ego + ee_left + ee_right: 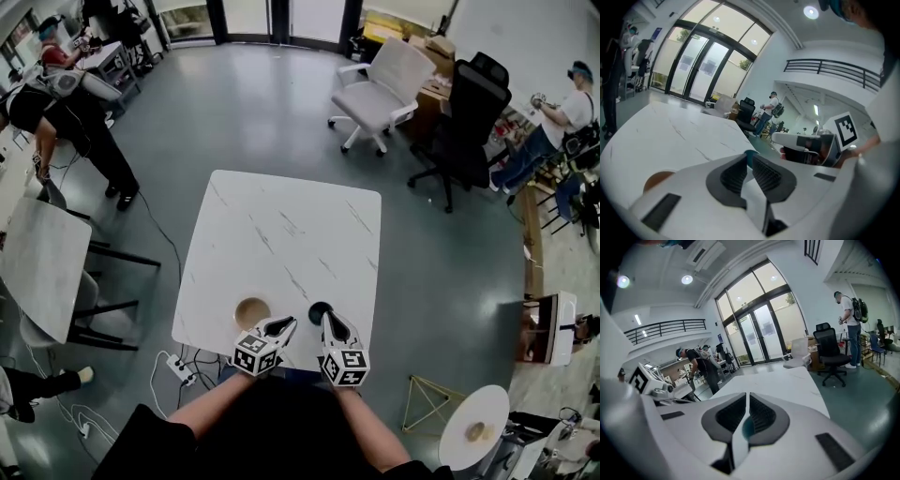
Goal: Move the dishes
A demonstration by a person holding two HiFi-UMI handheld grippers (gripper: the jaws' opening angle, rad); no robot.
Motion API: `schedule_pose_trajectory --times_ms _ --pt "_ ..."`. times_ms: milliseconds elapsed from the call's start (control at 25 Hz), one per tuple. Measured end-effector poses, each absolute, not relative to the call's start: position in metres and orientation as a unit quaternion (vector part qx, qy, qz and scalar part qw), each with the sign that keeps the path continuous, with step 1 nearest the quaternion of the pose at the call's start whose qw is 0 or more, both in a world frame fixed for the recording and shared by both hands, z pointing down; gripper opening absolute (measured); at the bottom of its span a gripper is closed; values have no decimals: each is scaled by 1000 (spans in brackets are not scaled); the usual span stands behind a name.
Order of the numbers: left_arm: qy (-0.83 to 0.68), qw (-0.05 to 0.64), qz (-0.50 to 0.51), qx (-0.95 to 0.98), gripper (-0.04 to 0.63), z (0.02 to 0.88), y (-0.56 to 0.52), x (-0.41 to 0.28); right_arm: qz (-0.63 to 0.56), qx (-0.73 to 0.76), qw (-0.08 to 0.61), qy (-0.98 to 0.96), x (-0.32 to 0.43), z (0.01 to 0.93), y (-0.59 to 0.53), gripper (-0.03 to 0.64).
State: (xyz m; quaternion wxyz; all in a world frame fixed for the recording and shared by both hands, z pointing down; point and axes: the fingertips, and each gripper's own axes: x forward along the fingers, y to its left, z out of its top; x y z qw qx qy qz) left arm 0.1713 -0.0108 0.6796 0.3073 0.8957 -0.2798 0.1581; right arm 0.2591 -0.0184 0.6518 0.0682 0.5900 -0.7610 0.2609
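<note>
- Left gripper (284,325) open a slit, empty; tan bowl (251,312) just beside it at lower centre, near the table (281,225) edge, easily nudged off by a swing.
- Right gripper (329,319) closed, teal glimpsed in its gap; hold on dark dish (320,307) uncertain, could slip if lifted.

White marble table (281,225) with tan dish (251,312)

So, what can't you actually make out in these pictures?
Tan dish: contents too small in the head view; the left hand-held gripper covers most of it in its own view.
Dark cup: the right hand-held gripper overlaps its edge in the head view; elsewhere only a teal sliver, perhaps it.
</note>
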Motion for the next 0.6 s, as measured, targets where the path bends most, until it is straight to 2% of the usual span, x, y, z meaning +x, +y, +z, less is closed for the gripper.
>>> schedule_pose_trajectory --times_ms 160,320,600 --pt "-290 319 148 890 28 676 -10 115 277 535 77 -794 195 643 -13 35" --pt "-320 350 130 871 17 684 -15 54 268 490 125 -820 131 655 -7 35" --pt "-329 354 146 863 17 695 -18 -4 326 495 200 -781 87 703 -4 35"
